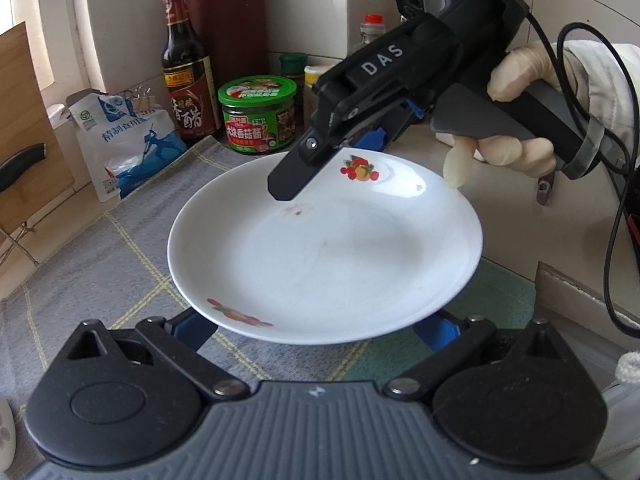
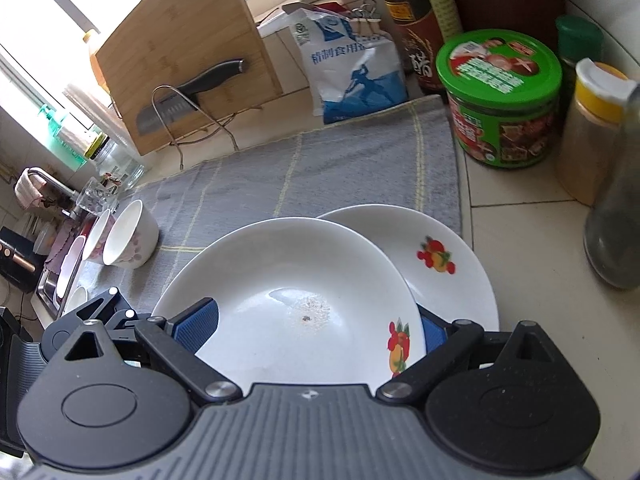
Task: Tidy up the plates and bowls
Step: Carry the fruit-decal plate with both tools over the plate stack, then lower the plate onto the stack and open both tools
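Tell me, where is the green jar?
The green jar stands at the back of the counter, beside the grey cloth's far right corner, between the dark vinegar bottle and the yellow-capped spice jar.

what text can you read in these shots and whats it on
"DAS": on the right gripper body.
"香醋": on the dark vinegar bottle.
"精制食用": on the white and blue bag; the rest is cut off.
"香菇酱": on the green-lidded jar; its smaller print is too blurred to read.

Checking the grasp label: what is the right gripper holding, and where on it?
The right gripper holds the upper white plate by its near rim, one finger above it, over a second plate.
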### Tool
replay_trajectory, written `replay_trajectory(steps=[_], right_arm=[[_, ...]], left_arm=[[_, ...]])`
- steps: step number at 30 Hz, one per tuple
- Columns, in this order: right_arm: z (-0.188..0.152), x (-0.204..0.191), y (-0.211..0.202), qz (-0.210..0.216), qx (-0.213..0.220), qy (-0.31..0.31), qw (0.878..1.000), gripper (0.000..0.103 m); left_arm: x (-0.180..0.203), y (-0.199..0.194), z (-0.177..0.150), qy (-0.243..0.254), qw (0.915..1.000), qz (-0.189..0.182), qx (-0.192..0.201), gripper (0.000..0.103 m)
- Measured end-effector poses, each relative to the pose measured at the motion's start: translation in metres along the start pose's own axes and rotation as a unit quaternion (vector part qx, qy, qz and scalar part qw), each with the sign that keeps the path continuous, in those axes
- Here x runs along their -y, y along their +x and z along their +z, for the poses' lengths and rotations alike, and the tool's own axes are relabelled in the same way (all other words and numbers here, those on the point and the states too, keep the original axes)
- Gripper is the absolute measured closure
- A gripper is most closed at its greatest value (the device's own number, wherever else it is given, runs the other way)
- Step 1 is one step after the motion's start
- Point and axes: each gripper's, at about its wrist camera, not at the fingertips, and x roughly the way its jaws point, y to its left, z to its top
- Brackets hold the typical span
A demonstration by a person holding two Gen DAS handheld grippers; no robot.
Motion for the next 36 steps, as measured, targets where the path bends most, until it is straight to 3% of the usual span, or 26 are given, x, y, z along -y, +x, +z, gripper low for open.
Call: replay_trajectory(steps=[36], right_arm=[[-0.014,0.013,-0.016,-0.022,0.008,0.031,0.999,0.003]], left_arm=[[-0.011,0.014,0.006,-0.007,0.9999,-0.01,-0.012,0.002]])
